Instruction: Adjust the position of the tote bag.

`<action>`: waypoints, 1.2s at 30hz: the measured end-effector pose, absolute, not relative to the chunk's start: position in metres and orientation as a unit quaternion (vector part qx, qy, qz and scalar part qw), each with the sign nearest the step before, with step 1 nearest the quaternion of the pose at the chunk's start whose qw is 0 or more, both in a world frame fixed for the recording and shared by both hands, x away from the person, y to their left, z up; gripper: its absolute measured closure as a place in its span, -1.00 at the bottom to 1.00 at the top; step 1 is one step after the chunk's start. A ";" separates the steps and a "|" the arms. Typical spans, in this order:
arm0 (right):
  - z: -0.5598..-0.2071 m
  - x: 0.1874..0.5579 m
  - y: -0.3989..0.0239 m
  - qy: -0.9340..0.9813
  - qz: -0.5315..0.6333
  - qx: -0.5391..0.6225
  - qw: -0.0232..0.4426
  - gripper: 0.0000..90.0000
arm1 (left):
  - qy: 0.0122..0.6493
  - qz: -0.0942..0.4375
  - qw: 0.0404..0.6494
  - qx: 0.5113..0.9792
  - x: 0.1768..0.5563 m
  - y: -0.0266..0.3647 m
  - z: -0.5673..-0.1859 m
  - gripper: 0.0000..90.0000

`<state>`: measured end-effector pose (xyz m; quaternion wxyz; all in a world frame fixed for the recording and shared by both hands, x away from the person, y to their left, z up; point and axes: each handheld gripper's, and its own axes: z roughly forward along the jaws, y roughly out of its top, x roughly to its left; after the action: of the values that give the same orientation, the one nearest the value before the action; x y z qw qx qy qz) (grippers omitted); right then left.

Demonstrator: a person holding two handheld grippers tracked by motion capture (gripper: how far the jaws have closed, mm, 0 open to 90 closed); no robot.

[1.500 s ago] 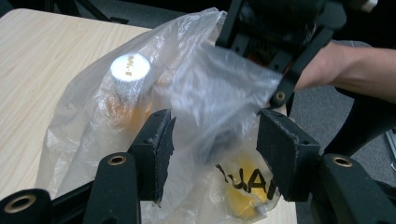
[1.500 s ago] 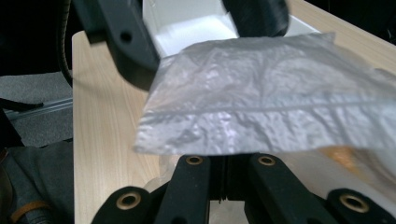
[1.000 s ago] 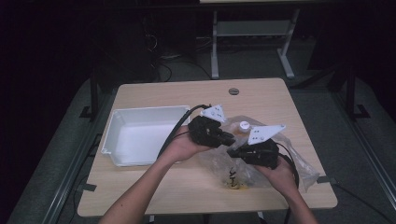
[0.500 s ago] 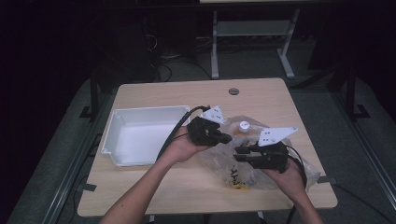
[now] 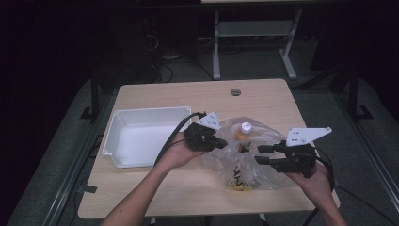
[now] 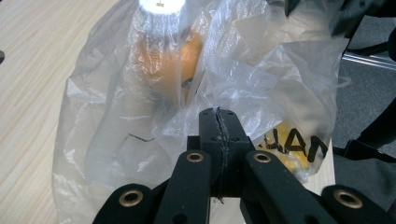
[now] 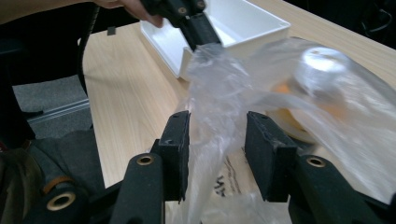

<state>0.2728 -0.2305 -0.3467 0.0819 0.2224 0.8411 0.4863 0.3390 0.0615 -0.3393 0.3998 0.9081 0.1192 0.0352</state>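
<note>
Jaws of the right gripper [image 5: 264,155] have parted and drawn back, a fold of the plastic bag [image 5: 244,155] loose between them; the left gripper [image 6: 218,122] stays clamped on the film. Bag and orange bottle [image 5: 244,133] sit just right of the white tray [image 5: 117,141], with bare table [image 5: 263,96] beyond.

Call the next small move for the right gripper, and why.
Probably close the right gripper on the plastic bag. Its jaws stand open with a fold of bag film between them, while the left gripper is already shut on the opposite edge, so closing gives both a hold.
</note>
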 end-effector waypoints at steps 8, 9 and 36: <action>-0.334 0.274 -0.249 0.840 0.475 0.245 0.096 0.30 | 0.121 0.038 0.393 0.911 0.338 0.065 -0.345 1.00; -0.331 0.275 -0.255 0.840 0.470 0.251 0.103 0.29 | 0.123 0.036 0.393 0.911 0.338 0.066 -0.347 1.00; -0.342 0.342 -0.282 0.849 0.455 0.264 0.056 0.98 | 0.142 0.041 0.385 0.911 0.351 0.082 -0.360 1.00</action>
<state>0.3415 -0.2816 -0.3419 0.0565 0.2637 0.8488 0.4548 0.3509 0.0816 -0.3597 0.3852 0.9109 0.1417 0.0412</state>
